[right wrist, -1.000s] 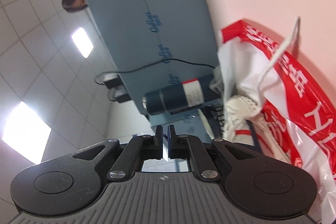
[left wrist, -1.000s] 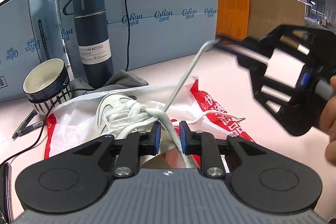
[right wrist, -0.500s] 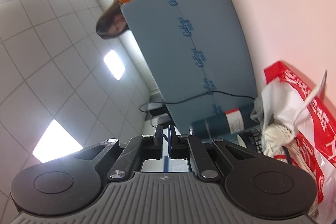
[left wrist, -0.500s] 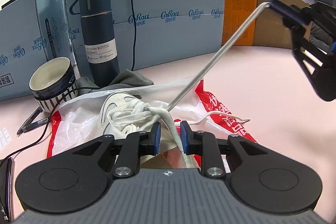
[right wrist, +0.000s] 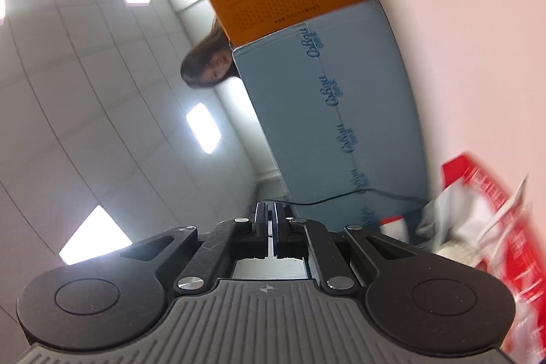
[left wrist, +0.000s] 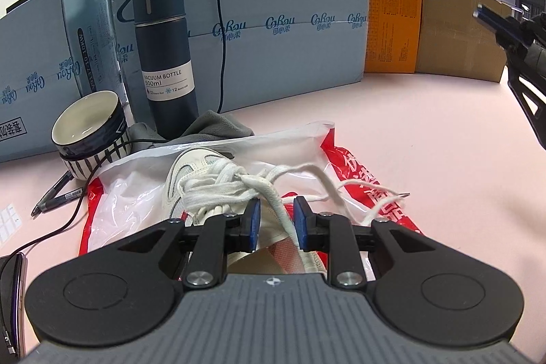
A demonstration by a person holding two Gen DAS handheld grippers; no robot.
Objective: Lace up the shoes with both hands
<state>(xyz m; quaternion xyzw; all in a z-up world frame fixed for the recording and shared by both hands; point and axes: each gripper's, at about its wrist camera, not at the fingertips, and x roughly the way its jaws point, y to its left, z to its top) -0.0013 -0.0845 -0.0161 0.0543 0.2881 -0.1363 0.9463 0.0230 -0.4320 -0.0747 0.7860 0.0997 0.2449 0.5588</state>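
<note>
White lace [left wrist: 273, 197] between parted jaws

A white lace [left wrist: 273, 200] passes between the left gripper [left wrist: 275, 220] over the shoe [left wrist: 198, 173].

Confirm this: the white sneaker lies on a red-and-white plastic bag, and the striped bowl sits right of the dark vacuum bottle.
Wrong side: in the left wrist view the striped bowl sits left of the dark vacuum bottle. The white sneaker does lie on the red-and-white plastic bag.
</note>
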